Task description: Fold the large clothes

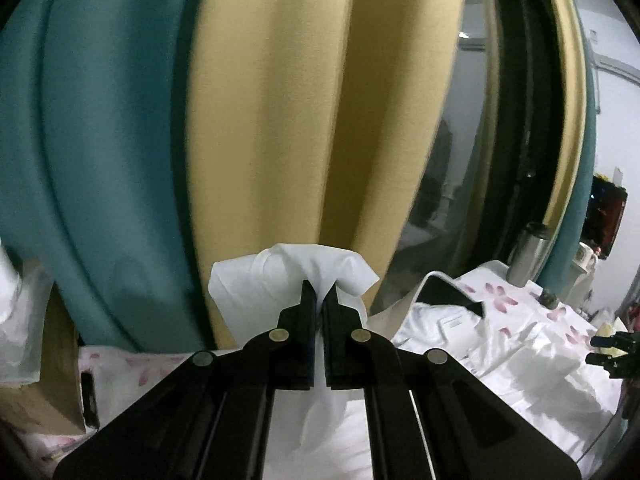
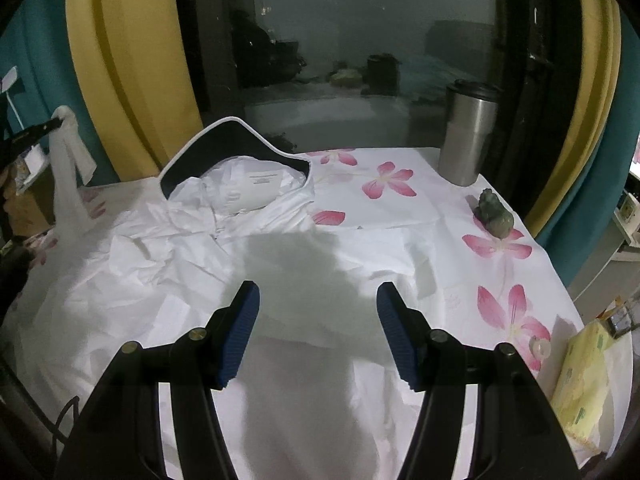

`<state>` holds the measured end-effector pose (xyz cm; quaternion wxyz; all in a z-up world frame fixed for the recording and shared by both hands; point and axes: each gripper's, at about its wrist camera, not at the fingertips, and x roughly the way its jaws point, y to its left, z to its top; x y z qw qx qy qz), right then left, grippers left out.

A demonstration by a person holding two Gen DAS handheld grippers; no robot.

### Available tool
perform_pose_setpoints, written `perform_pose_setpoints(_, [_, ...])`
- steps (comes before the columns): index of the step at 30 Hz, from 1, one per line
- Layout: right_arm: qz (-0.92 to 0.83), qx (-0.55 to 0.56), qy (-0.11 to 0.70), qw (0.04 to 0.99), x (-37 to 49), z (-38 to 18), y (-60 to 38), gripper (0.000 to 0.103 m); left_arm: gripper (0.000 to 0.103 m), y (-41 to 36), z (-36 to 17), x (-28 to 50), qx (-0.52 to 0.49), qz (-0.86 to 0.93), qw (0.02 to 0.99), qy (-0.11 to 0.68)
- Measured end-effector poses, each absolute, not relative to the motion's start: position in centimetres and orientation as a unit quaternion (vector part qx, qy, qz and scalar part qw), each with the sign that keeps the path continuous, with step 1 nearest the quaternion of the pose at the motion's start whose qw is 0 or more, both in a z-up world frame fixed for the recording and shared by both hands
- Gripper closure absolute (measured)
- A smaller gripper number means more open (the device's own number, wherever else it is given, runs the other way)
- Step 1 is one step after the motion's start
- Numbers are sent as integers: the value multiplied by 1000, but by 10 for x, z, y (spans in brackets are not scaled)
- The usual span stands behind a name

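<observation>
A large white garment (image 2: 192, 264) with a dark-lined hood (image 2: 224, 140) lies crumpled on the flowered tablecloth (image 2: 500, 264). My left gripper (image 1: 319, 292) is shut on a bunched end of the white garment (image 1: 280, 276) and holds it lifted above the table; it shows at the far left of the right wrist view (image 2: 60, 124), with cloth hanging from it. My right gripper (image 2: 318, 292) is open and empty, hovering just above the garment's middle. It appears at the right edge of the left wrist view (image 1: 600, 350).
A steel tumbler (image 2: 468, 136) and a small green figurine (image 2: 494, 216) stand at the table's back right. A yellow tissue pack (image 2: 580, 384) lies at the right edge. A cardboard box (image 1: 44, 376) sits left. Yellow and teal curtains (image 1: 260, 120) and a dark window (image 2: 340, 40) are behind.
</observation>
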<state>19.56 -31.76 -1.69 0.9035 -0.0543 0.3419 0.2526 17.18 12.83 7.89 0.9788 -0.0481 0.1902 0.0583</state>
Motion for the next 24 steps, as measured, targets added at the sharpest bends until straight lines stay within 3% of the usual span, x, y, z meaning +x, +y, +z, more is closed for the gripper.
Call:
perform_pose_setpoints(6, [266, -35, 336, 903, 188, -20, -332, 42, 100, 73, 88, 183, -31, 35, 982, 182])
perform_pose_setpoints(11, [244, -39, 337, 909, 185, -27, -342, 42, 100, 19, 62, 198, -34, 28, 980, 193])
perform_pose_setpoints(22, [242, -23, 341, 908, 178, -35, -370, 42, 99, -85, -29, 249, -51, -89, 941, 322])
perform_pose_setpoints(24, [237, -19, 346, 908, 179, -40, -375, 42, 89, -100, -47, 248, -57, -123, 926, 353])
